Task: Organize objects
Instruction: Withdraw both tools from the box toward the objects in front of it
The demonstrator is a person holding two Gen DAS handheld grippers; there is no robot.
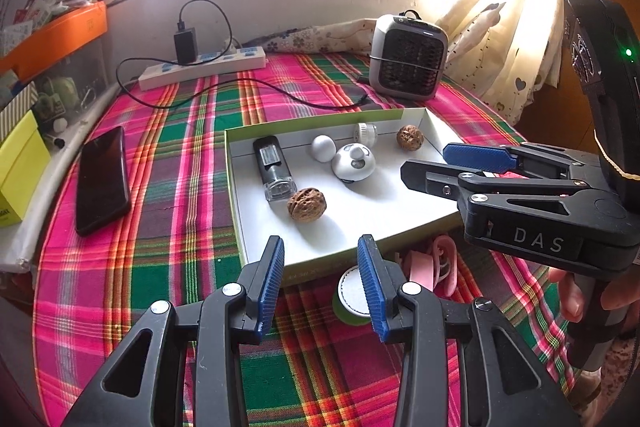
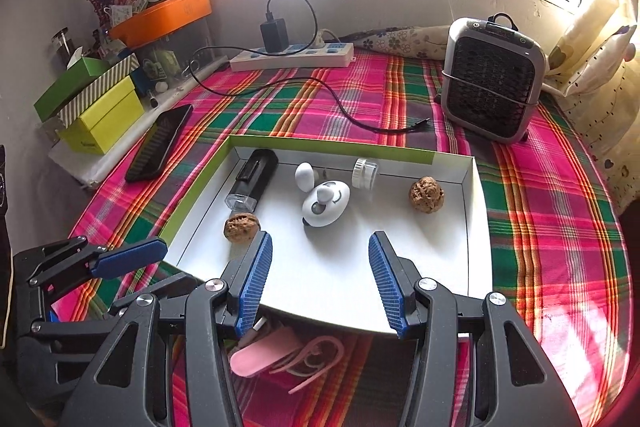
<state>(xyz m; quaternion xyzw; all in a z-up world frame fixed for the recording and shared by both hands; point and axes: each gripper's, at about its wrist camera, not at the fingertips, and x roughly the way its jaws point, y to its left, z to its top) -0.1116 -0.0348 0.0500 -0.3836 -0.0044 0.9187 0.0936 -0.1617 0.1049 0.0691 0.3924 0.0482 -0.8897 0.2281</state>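
A shallow white box (image 1: 240, 203) (image 2: 476, 211) lies on the plaid cloth. In it are a black device (image 1: 272, 167) (image 2: 252, 179), a white egg shape (image 1: 323, 147) (image 2: 305, 175), a round white gadget (image 1: 354, 163) (image 2: 326, 205), a small white jar (image 1: 366, 131) (image 2: 364, 173) and two walnuts (image 1: 307, 205) (image 2: 427, 194). In front of the box lie a pink item (image 1: 432, 263) (image 2: 264, 353) and a round green-rimmed disc (image 1: 352, 295). My left gripper (image 1: 322, 267) (image 2: 176, 263) hovers open over the box's near edge, holding nothing. My right gripper (image 2: 320, 267) (image 1: 432, 167) is open and holds nothing at the box's right side.
A black phone (image 1: 102, 179) (image 2: 160, 143) lies left of the box. Behind are a power strip (image 1: 200, 67) (image 2: 292, 57) with a trailing cable and a small grey heater (image 1: 408, 57) (image 2: 492, 83). Yellow and green boxes (image 2: 104, 119) stand at the left edge.
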